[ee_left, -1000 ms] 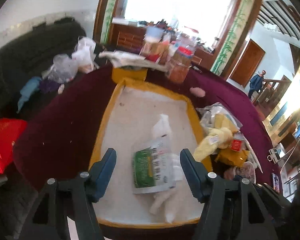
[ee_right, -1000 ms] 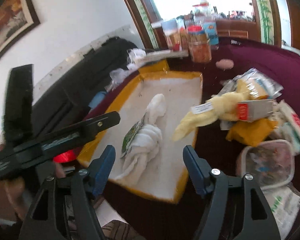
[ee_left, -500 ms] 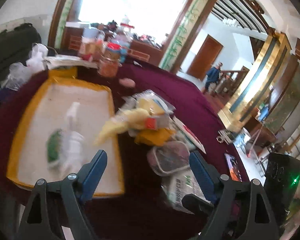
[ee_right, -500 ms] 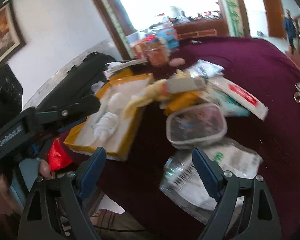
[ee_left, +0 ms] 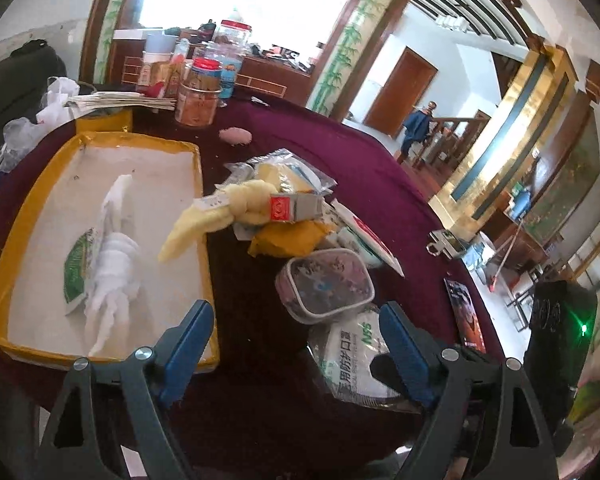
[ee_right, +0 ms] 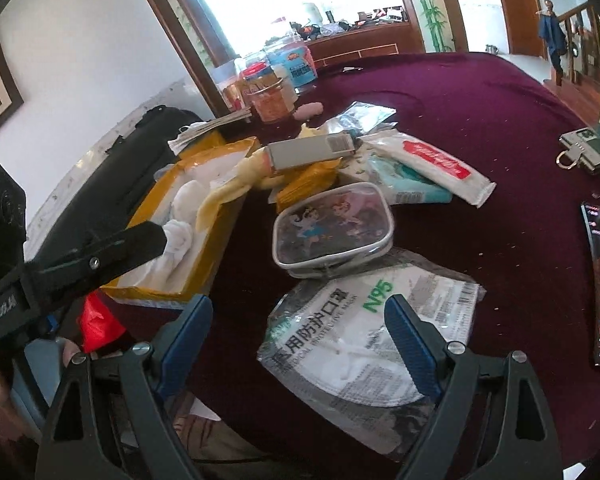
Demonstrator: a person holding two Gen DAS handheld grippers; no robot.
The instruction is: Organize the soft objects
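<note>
Right wrist view: my right gripper [ee_right: 300, 340] hangs over the N95 mask packet [ee_right: 372, 336] at the near edge of the maroon table [ee_right: 480, 128], jaws wide and just widened further, nothing held; the packet lies under the gap, untouched. My left gripper [ee_left: 296, 344], further left, has also just spread and is empty. A second ago both pointed at the yellow tray [ee_left: 100, 144]; now they have swung right to the pile. The white rolled cloth [ee_left: 112, 264] lies in the tray (with a green-labelled packet beside it). The yellow cloth [ee_left: 204, 224] droops over the tray's right rim. One item looks sorted; the mask packet is probably next.
</note>
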